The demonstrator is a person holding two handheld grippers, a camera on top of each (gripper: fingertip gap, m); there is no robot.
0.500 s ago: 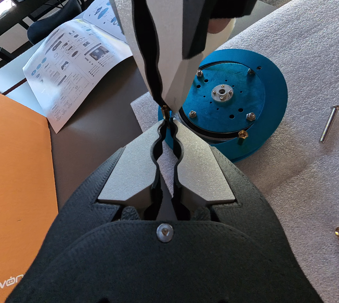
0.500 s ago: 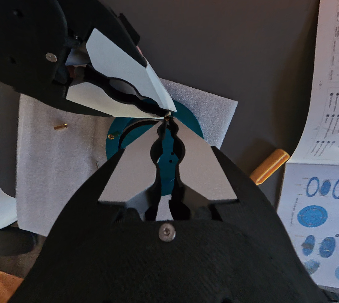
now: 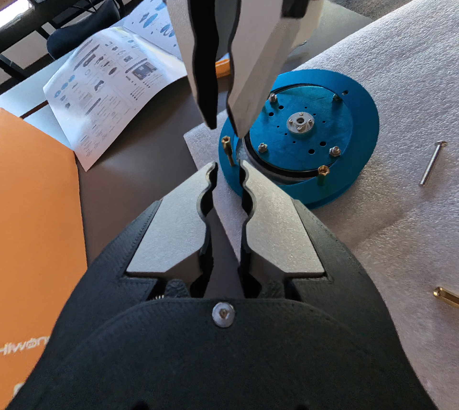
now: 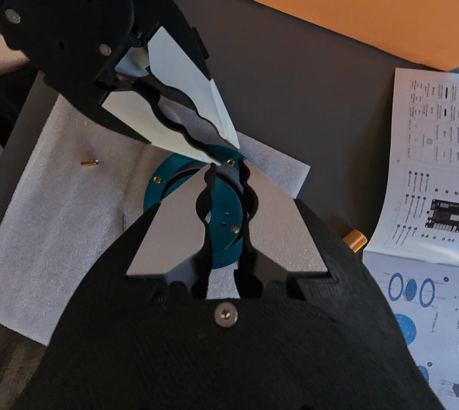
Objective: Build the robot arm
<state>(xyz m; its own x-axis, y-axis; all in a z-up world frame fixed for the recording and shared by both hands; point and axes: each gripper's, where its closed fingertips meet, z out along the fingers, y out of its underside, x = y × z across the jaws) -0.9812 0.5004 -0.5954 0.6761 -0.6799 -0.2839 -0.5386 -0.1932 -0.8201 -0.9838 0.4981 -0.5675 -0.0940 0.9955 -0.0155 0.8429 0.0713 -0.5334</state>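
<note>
Now a brass standoff [image 3: 228, 151] stands upright in the rim of the blue disc [image 3: 352, 174], which lies on a foam sheet [image 3: 397, 224] on the table [image 3: 139, 182]. Both left tongs [image 3: 228, 167] and right tongs [image 4: 227, 164] flank it, slightly parted, gripping nothing, so its own seating holds it.

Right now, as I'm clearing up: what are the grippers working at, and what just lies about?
At the grippers: left gripper, right gripper, both open; blue disc; upright brass standoff.
Lying about: long screw, loose brass standoff, instruction sheet, orange box.
</note>
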